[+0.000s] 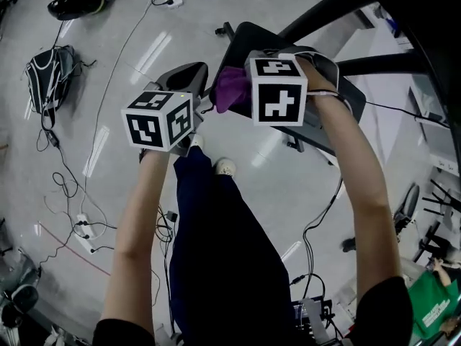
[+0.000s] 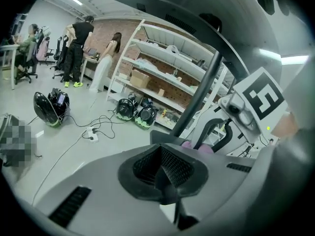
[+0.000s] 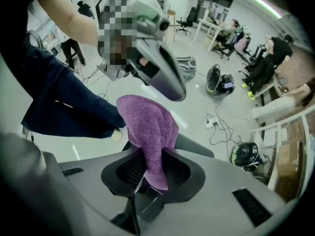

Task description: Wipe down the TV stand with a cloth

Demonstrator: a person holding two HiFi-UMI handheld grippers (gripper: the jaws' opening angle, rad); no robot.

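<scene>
Purple cloth (image 3: 147, 132) hangs pinched in the right tongs (image 3: 147, 181), close over the stand (image 1: 248, 36); left tongs (image 2: 166, 181) closed, empty. Best spread it flat, press down, sweep in overlapping strokes.

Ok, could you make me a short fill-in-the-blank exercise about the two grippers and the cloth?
The right gripper is shut on a fuzzy microfibre cloth of ____ colour.
The left gripper, its jaws shut, holds ____.
In the head view, the cloth shows beside the right gripper's white cube with ____ square markers.
Missing words: purple; nothing; black.
</scene>
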